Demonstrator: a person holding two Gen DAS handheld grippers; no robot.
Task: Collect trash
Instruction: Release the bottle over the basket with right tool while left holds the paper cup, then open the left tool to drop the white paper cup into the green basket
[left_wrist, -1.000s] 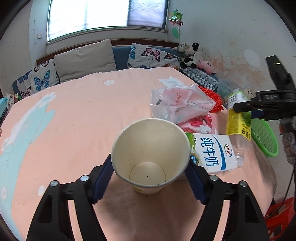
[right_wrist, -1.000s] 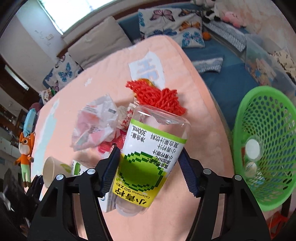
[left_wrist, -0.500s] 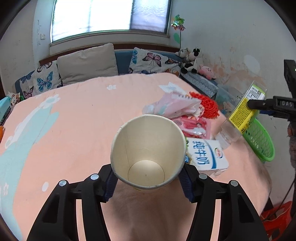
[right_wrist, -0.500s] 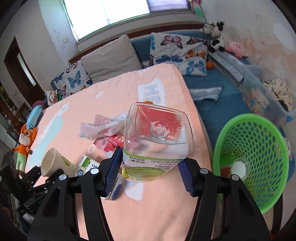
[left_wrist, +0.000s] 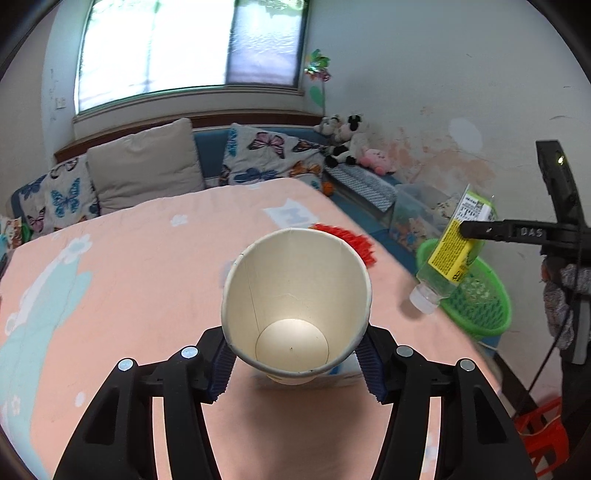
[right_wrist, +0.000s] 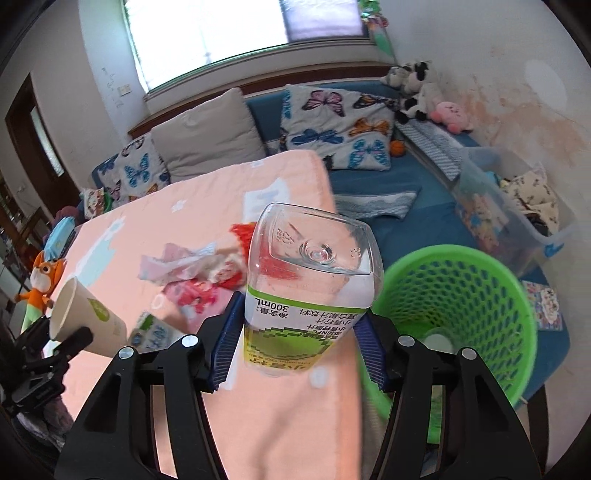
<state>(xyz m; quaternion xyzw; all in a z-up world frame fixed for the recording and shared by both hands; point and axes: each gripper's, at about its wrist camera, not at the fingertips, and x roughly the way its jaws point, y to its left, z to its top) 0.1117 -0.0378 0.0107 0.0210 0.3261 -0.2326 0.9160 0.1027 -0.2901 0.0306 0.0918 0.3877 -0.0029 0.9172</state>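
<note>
A white paper cup (left_wrist: 295, 306), open mouth toward the camera, is clamped between the blue ribbed pads of the left gripper (left_wrist: 295, 363) and is held clear of the peach-pink cloth-covered table (left_wrist: 129, 277). In the right wrist view the same cup is seen at the left edge, tilted, a green leaf mark on its side. The right gripper (right_wrist: 295, 347) is clamped on a clear square plastic bottle with a green and yellow label (right_wrist: 306, 288), its base pointing away from the camera and its cap end lowest; from the left wrist view the bottle is seen tilted, cap down, in front of the green perforated plastic basket (left_wrist: 480, 295) that stands just past the table's right edge. A white round object lies in the basket's bottom. Left on the table are a blue-and-white milk carton (right_wrist: 155, 334), a crumpled pink and clear plastic wrapper (right_wrist: 184, 266) and a red foam net (left_wrist: 351, 240), grouped close together near the table's right side.
</note>
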